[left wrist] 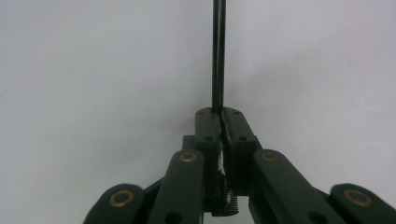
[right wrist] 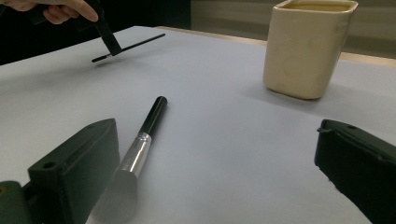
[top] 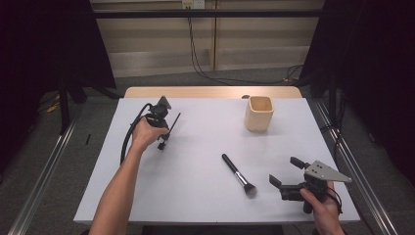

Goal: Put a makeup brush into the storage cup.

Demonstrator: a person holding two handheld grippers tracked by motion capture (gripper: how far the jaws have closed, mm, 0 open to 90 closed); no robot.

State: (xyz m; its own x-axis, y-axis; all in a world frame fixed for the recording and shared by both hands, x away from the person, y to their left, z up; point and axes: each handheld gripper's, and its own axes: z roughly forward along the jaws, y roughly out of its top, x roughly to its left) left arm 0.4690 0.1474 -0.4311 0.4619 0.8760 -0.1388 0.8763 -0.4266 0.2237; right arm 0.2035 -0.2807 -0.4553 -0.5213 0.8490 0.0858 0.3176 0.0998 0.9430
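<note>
Your left tongs (top: 163, 139) are clamped tight on a thin black stick (top: 173, 123); your right tongs (top: 286, 171) gape wide, holding nothing, beside the black-handled makeup brush (top: 238, 175). No readable writing anywhere.

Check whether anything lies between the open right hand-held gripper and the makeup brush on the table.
Nothing visible does. The right hand-held gripper stands open beside the makeup brush, with bare table between them. The beige cup stands farther back, and the left hand-held gripper, shut on a thin black stick, is well off to the side.
</note>
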